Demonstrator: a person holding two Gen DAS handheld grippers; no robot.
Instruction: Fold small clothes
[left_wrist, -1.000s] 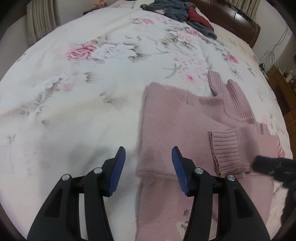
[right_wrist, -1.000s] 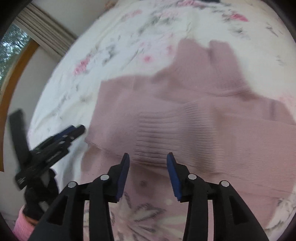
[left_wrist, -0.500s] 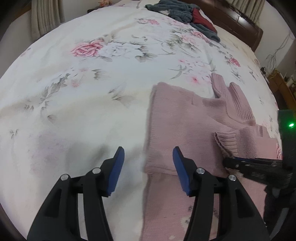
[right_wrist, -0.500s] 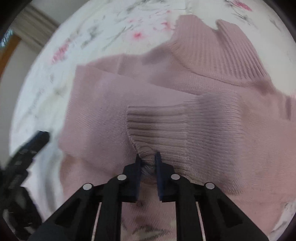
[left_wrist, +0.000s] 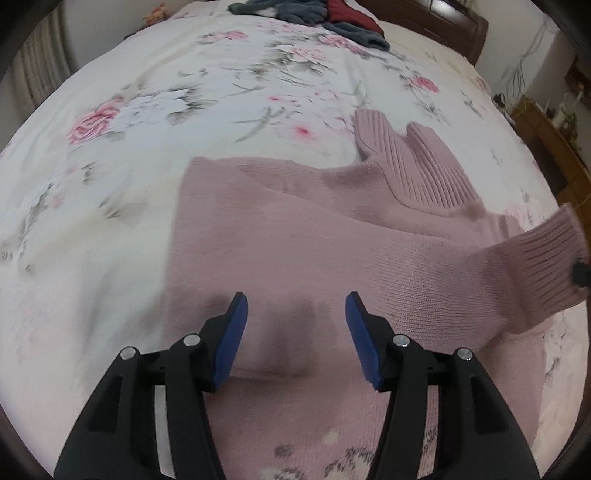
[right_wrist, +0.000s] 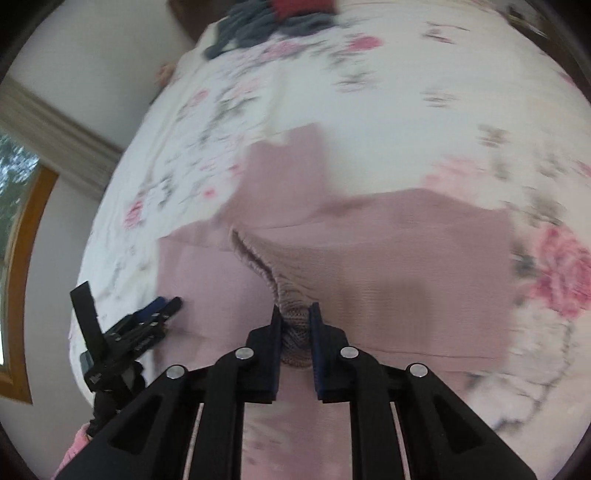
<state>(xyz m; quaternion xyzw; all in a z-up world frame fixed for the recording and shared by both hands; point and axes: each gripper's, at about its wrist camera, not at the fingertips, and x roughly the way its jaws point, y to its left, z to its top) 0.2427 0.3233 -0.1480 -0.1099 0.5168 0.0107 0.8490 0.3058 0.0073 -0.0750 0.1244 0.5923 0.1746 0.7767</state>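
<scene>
Pink knitted sweater (left_wrist: 303, 236) is spread flat on the flowery bed sheet (left_wrist: 147, 110). Its ribbed cuff (right_wrist: 291, 321) is pinched tight by the right gripper (right_wrist: 295, 325) jaws. The left gripper (left_wrist: 295, 328) jaws are held wide open, empty, above the soft body.

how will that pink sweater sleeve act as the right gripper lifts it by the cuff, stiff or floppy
Likely floppy: the ribbed cuff bunches between the right gripper fingers, and the sleeve sags behind. Probably light, since one pinch raises it. The knit looks grippy, so slipping seems unlikely.
</scene>
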